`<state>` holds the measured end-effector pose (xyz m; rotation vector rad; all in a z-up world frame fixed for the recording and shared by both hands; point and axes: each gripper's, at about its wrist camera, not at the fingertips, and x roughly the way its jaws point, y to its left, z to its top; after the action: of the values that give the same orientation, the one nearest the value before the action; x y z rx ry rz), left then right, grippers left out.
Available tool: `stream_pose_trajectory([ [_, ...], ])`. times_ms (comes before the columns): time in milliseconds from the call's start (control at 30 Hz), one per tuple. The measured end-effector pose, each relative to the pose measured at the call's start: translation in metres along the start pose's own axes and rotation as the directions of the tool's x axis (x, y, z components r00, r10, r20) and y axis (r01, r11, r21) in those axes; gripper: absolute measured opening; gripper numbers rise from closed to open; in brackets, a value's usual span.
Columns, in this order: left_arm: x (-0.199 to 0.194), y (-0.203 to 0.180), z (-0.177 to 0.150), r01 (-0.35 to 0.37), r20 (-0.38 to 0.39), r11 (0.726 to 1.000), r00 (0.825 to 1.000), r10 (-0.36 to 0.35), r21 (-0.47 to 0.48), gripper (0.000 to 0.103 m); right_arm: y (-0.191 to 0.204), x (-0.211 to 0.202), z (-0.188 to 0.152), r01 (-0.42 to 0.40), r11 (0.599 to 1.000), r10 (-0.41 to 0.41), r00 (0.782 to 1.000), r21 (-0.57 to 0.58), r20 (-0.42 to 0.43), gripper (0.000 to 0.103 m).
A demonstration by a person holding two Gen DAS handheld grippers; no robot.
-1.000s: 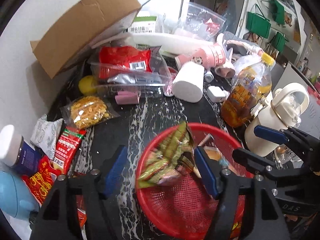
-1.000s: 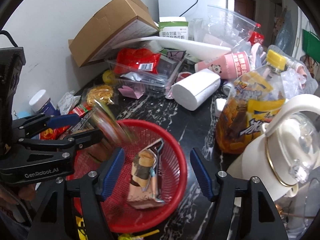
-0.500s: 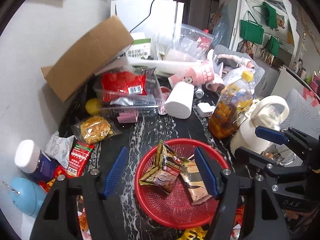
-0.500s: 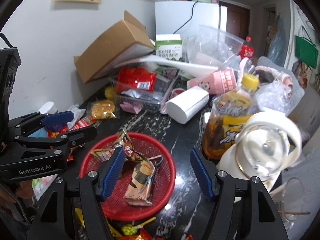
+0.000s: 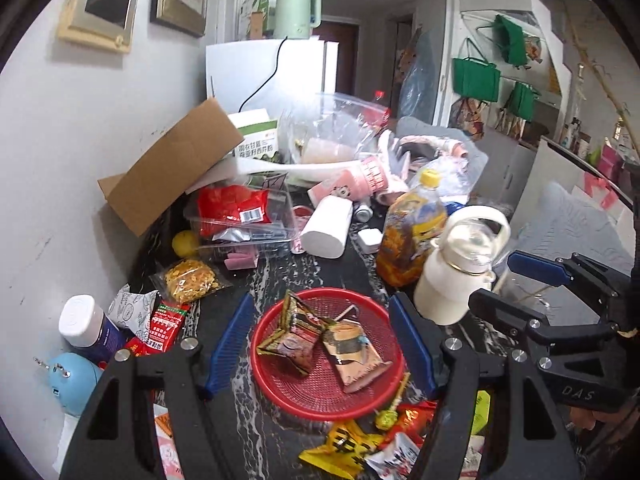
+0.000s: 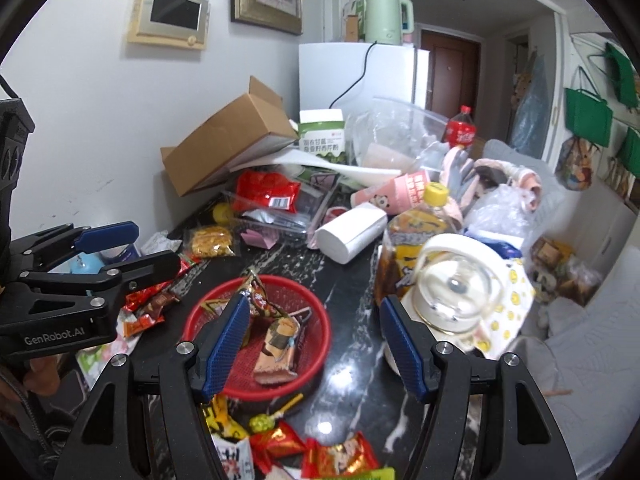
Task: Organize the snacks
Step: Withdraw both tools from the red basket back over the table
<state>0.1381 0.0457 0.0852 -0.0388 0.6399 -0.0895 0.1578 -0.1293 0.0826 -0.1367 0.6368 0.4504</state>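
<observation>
Holding nothing, the left gripper (image 5: 320, 344) and right gripper (image 6: 312, 344) gape; two packets (image 5: 316, 336) fill the red basket (image 5: 288, 400), wrapped sweets (image 6: 320, 452) remain outside.

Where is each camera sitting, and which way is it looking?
Left wrist: on the left gripper, looking forward and down at the red basket; its own open jaws show, with the right gripper at the right edge.
Right wrist: on the right gripper, looking forward and down at the same table; its own open jaws show, with the left gripper and fingers at the left.
Both share: the basket, the cardboard box and the white kettle.
</observation>
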Motion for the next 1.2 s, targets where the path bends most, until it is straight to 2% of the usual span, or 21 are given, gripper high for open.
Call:
stream_pose_trajectory([
  [300, -0.040, -0.020, -0.017, 0.031, 0.037, 0.999, 0.999, -0.032, 0.040, 0.069, 0.002, -0.044, -0.018, 0.035, 0.999, -0.035, 0.999, 0.008, 0.033, 0.071],
  [600, -0.059, -0.036, -0.043, 0.083, 0.027, 0.995, 0.996, -0.084, 0.061, 0.069, 0.009, -0.072, -0.043, 0.027, 1.000, -0.027, 0.999, 0.014, 0.028, 0.072],
  [933, -0.065, -0.042, -0.080, 0.116, -0.034, 0.992, 0.993, -0.115, 0.045, 0.069, 0.016, -0.089, -0.080, 0.025, 0.999, -0.024, 1.000, 0.039, -0.013, 0.072],
  [1200, -0.062, -0.042, -0.107, 0.126, -0.105, 0.991, 0.987, -0.122, 0.034, 0.069, 0.023, -0.088, -0.111, 0.024, 0.997, -0.018, 0.996, 0.072, -0.085, 0.073],
])
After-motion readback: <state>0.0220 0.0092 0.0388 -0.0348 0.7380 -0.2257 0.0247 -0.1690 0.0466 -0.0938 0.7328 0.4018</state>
